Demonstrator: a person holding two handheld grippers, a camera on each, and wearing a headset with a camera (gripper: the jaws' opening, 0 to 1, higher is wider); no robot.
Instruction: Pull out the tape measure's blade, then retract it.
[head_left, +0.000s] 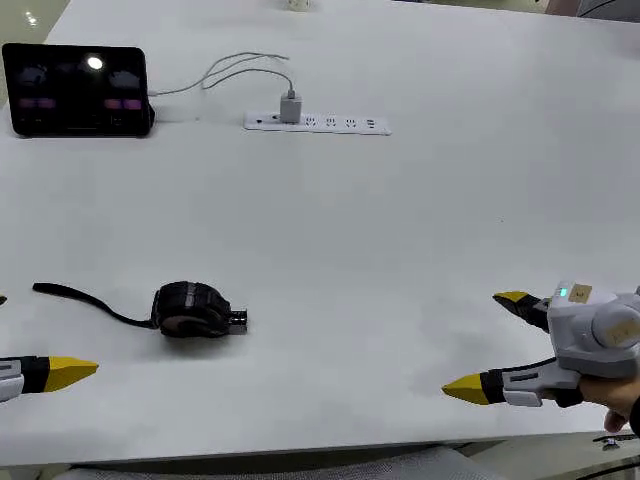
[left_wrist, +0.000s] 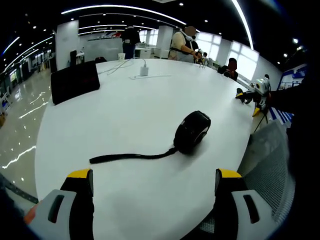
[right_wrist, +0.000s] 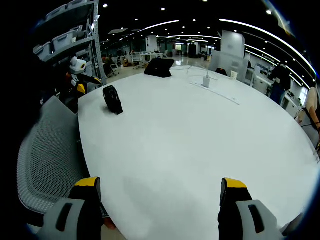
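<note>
1. Bench (head_left: 400, 250): white top, mostly bare.
2. Tape measure (head_left: 190, 310): dark round case lying on the bench, front-left area in head view. A short metal tab shows at the case's right side; no length of blade drawn out.
3. Wrist strap (head_left: 80, 298): black, runs from the case toward the left, lying flat on the bench w/ a slight curve.
4. Left gripper (head_left: 48, 336): at the bench's front-left edge, jaws spread wide, yellow tips, nothing between them. One jaw tip sits just below and left of the strap end; no contact w/ strap or case. In the left gripper view the tape measure (left_wrist: 192, 131) lies ahead, right of centre, strap (left_wrist: 132, 156) trailing toward the camera.
5. Right gripper (head_left: 487, 342): front-right of the bench, held in a hand (head_left: 612, 395), jaws released and wide, holding nothing. Well apart from the tape measure, which in the right gripper view (right_wrist: 112, 99) sits far off near the left bench edge.
6. Rear of bench, head view: dark tablet (head_left: 78, 90) propped at far left; white power strip (head_left: 318, 123) near centre w/ a charger plug (head_left: 290, 106) seated in it; white cable (head_left: 225, 70) loops from the plug toward the tablet.
7. Mesh chair back (right_wrist: 45, 150) at the bench edge in the right gripper view.
8. Persons stand beyond the far end of the bench in the left gripper view; details too small to tell.
</note>
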